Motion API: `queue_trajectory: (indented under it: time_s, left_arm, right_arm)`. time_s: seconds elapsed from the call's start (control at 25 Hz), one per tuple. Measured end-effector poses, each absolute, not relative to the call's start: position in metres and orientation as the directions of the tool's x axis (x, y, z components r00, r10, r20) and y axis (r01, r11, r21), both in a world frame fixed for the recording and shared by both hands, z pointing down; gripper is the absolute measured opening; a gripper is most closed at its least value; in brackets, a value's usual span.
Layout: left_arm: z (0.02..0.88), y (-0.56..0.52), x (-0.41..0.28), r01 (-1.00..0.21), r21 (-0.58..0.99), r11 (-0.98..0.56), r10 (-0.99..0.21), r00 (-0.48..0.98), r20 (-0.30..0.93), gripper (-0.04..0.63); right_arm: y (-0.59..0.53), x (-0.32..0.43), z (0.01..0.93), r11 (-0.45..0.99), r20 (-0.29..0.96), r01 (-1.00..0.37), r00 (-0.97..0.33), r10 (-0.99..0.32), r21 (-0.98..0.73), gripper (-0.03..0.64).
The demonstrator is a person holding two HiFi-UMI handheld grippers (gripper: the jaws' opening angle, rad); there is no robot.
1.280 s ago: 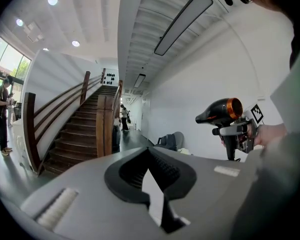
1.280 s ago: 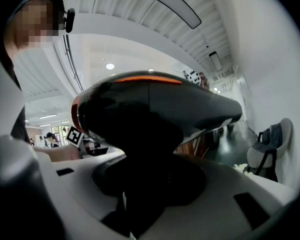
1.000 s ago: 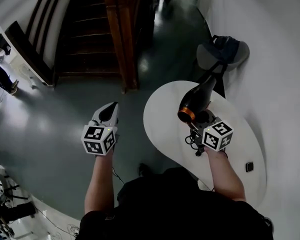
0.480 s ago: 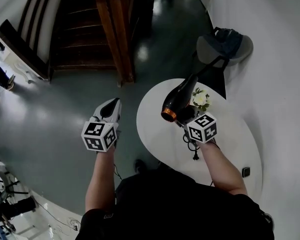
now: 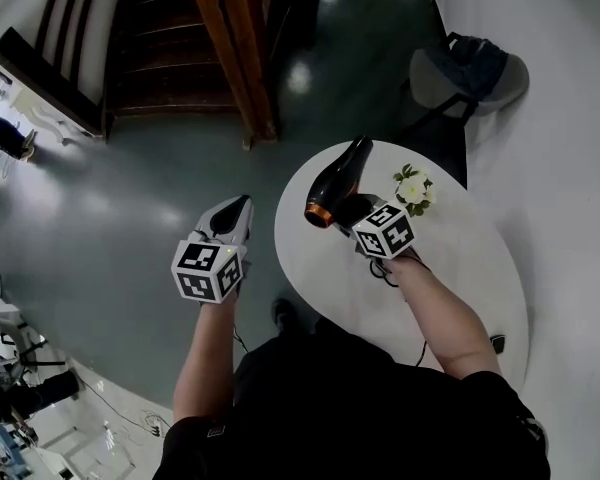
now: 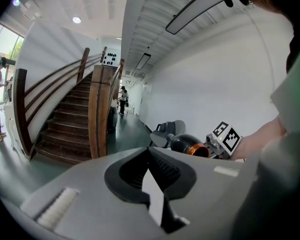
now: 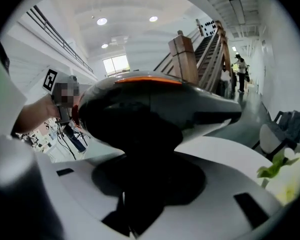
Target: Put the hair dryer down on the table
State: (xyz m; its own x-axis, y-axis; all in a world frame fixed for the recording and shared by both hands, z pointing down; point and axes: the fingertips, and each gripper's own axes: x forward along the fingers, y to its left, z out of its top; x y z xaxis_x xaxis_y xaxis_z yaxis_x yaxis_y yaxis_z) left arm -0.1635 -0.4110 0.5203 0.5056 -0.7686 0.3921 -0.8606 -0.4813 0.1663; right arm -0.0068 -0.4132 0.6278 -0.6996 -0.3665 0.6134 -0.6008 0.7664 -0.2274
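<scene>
Now the jaws of your right gripper [image 5: 358, 215] clamp the black, orange-ringed plastic hair dryer [image 5: 335, 181] over the white round desk [image 5: 460, 268], while those of your left gripper [image 5: 232, 216] sit closed and empty.

One hair dryer [image 5: 338, 180], one left gripper [image 5: 237, 208], one right gripper [image 5: 351, 212], one round table [image 5: 450, 268], one chair [image 5: 448, 74], one white flower [image 5: 413, 189], one staircase [image 5: 170, 58].

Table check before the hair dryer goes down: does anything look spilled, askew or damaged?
Nothing stands out. The white table shows no spill, the white flowers sit near its far edge, and the hair dryer is gripped in the right gripper, its black cord looping on the tabletop.
</scene>
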Motion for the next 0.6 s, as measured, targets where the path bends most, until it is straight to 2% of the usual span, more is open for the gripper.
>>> queue_trajectory:
  time_s: [0.6]
  left_arm:
    - [0.528,-0.393,-0.187,-0.878,0.168,-0.448,-0.777,0.475,0.413,0.009]
  right_arm:
    - [-0.400,-0.032,0.726,0.795,0.817,-0.568,-0.549,-0.174,-0.213,0.170]
